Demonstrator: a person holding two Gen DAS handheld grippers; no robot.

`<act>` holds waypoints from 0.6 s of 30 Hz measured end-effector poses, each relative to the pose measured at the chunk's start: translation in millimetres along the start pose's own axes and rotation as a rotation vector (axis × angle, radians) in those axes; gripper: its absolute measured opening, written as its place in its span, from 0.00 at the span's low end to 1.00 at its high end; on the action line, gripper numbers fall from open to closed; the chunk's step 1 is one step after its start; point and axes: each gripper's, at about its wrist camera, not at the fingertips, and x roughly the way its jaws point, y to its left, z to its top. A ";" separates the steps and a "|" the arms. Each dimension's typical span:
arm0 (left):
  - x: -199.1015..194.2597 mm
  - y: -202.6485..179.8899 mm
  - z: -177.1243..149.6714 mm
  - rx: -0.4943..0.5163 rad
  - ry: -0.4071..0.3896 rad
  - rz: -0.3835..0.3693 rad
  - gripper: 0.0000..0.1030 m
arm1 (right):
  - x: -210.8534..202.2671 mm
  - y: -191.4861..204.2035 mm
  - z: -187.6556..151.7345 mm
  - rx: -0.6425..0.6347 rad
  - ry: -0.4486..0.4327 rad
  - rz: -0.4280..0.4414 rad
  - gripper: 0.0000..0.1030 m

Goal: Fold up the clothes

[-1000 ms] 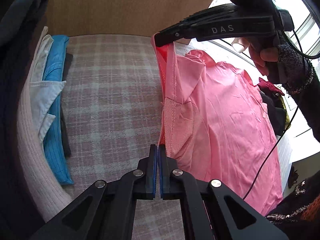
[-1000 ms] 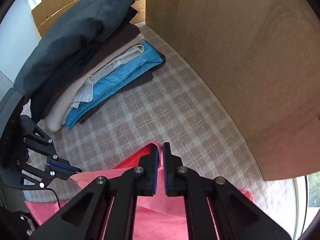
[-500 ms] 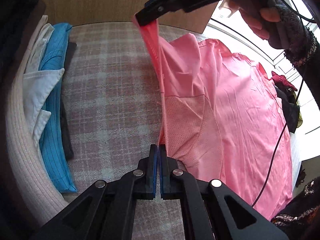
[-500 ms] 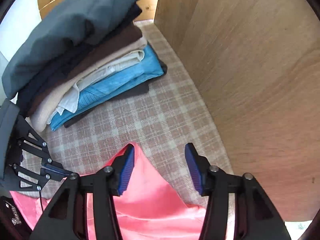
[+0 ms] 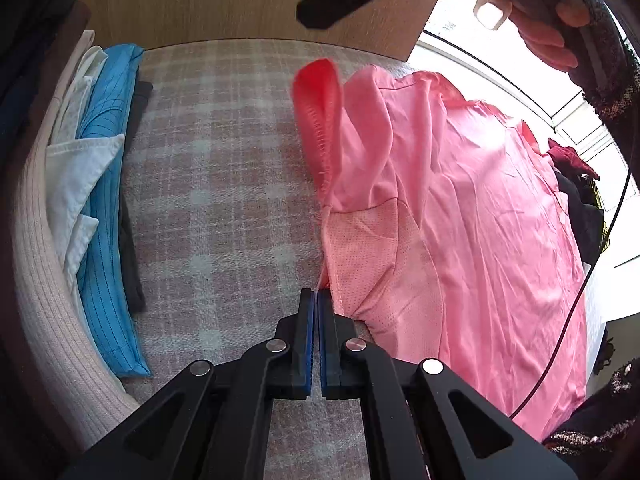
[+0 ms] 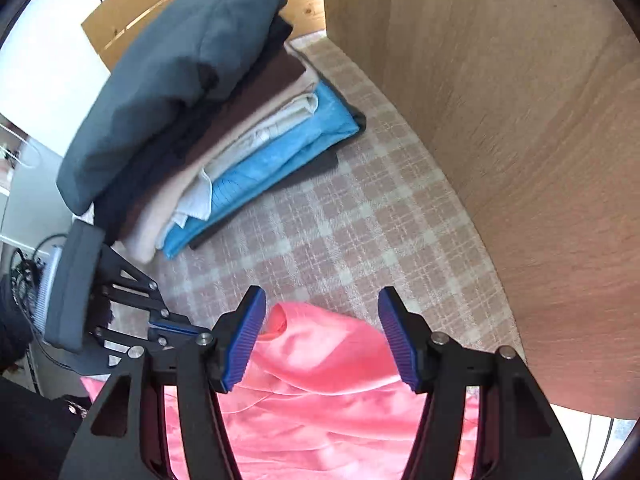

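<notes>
Pinching the pink shirt's (image 5: 460, 216) edge, the left gripper (image 5: 316, 304) anchors the fold. Right gripper (image 6: 322, 336) hangs spread above, empty; best regrip the loose sleeve (image 5: 320, 120) squarely.

Left gripper (image 5: 317, 300) is clamped, pads together on cloth (pink); right gripper (image 6: 322, 338) hangs above with fingers (image 6: 245, 340) spread wide.

A thin, glossy pink shirt (image 5: 460, 220) with a mesh panel lies spread and wrinkled on the checked bedcover (image 5: 224, 184), its red-lined edge curled upright near the wooden board (image 6: 520, 120).
</notes>
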 end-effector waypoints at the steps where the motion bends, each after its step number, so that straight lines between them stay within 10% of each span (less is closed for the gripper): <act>1: 0.1 0.1 -0.3 -0.001 0.000 0.000 0.01 | -8.3 -3.1 0.3 0.018 -0.015 0.005 0.56; 6: -7.2 2.2 -2.2 -0.011 -0.001 0.052 0.08 | -24.3 -13.3 -23.7 0.035 -0.066 -0.181 0.56; 9: -32.1 11.0 -1.3 -0.018 -0.048 0.119 0.11 | -5.8 -29.1 -58.2 0.099 -0.029 -0.148 0.54; 13: -53.4 12.6 32.1 0.001 -0.147 0.076 0.12 | 26.8 -49.7 -87.2 0.181 0.019 -0.114 0.15; 18: -9.1 -3.6 97.4 0.133 -0.115 0.186 0.14 | 38.7 -55.7 -93.6 0.188 0.011 -0.103 0.14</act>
